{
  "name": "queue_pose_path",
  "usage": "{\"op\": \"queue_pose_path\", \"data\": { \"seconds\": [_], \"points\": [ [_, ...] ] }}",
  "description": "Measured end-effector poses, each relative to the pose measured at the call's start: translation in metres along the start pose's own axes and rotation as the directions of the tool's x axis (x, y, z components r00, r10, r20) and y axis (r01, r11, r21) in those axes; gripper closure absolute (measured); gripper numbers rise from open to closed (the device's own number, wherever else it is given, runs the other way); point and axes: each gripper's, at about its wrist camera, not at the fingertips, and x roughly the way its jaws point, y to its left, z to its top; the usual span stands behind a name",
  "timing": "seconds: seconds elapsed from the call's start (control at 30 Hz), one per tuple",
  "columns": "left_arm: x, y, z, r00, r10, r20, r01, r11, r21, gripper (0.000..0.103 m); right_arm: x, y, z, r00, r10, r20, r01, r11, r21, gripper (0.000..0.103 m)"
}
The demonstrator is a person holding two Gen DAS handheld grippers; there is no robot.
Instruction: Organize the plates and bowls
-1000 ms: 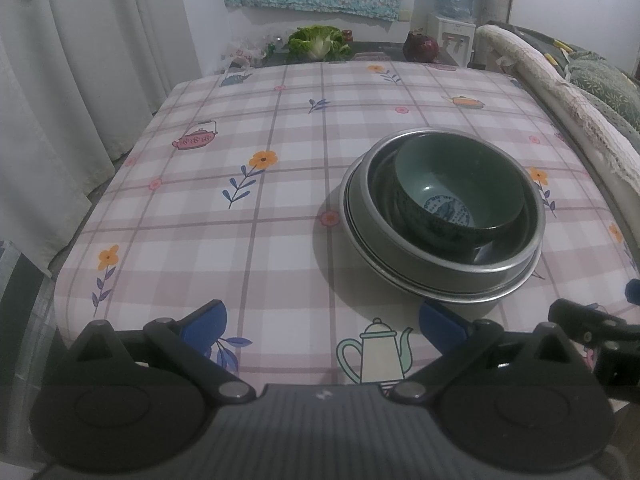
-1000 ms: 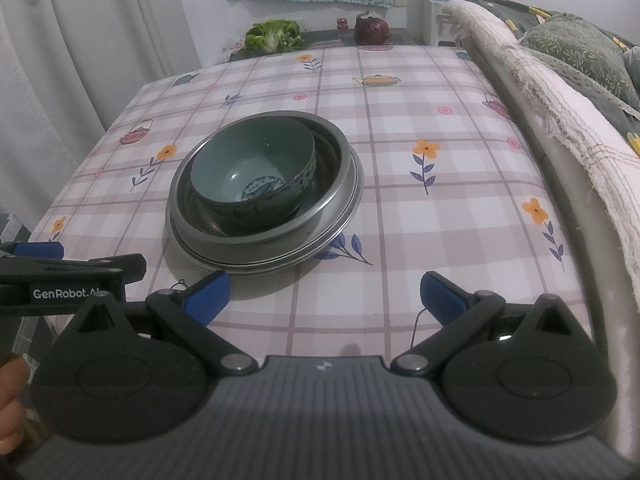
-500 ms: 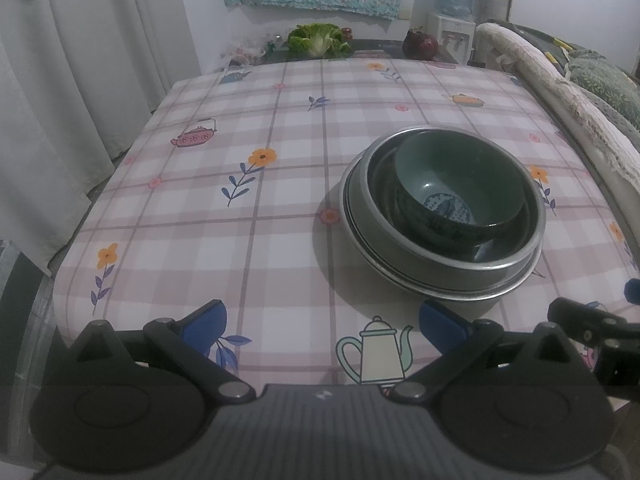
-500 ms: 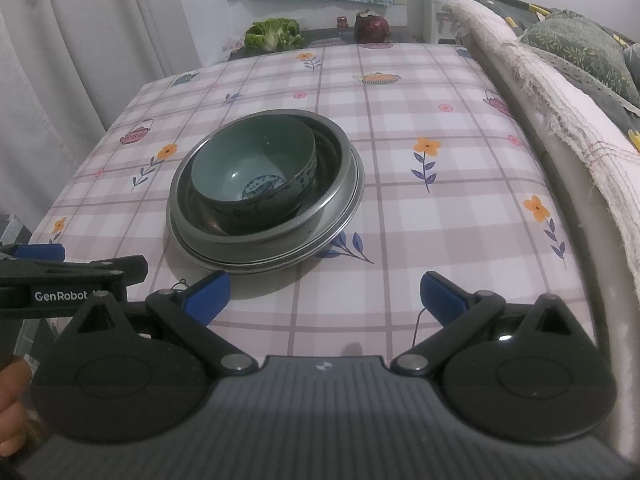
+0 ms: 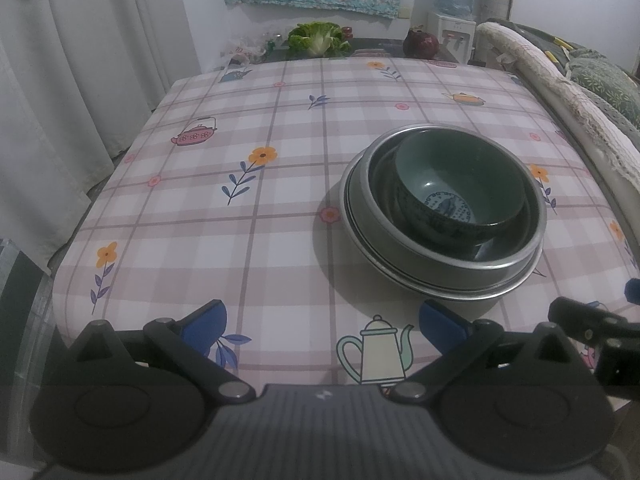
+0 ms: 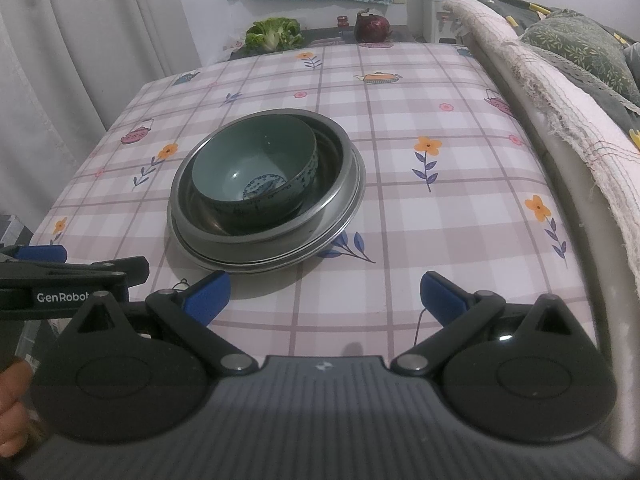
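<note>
Your left tool (image 5: 322, 322) hangs over the near edge of the table (image 5: 280, 168), blue pads spread wide with nothing between them. The stack sits ahead and to the right of it: a green bowl (image 5: 460, 188) nested in a steel bowl (image 5: 424, 256), which rests on a steel plate (image 5: 400, 276) lying flat on the checked cloth. The green bowl leans toward one side of the steel bowl rather than sitting dead centre.

Now your right tool (image 6: 324, 294): it is spread wide too, gripping nothing, low over the table's near edge. From here the stack (image 6: 264, 192) lies ahead and to the left, clear of both pads. The left pad (image 6: 208, 294) sits just short of the plate's rim (image 6: 256, 268), and whether they touch cannot be told from this angle.

Left of the stack, at the frame's edge, the other tool shows side-on with its "GenRobot" lettering (image 6: 60, 297). Part of a hand (image 6: 12, 408) shows at the lower left corner.

Beyond the stack, past the far end of the table, there is a leafy cabbage (image 6: 274, 34) and a red onion (image 6: 372, 24). Right of the stack, a frayed blanket (image 6: 560, 92) runs along the table's side.
</note>
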Motion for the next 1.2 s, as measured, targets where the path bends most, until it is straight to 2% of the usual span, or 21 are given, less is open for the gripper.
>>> {"op": "queue_pose_path", "data": {
  "seconds": [1.2],
  "points": [
    [-0.0005, 0.0009, 0.0009, 1.000, 0.003, 0.005, -0.003, 1.000, -0.001, 0.000, -0.0020, 0.0040, 0.0035, 1.000, 0.011, -0.004, -0.011, 1.000, -0.013, 0.001]
  ]
}}
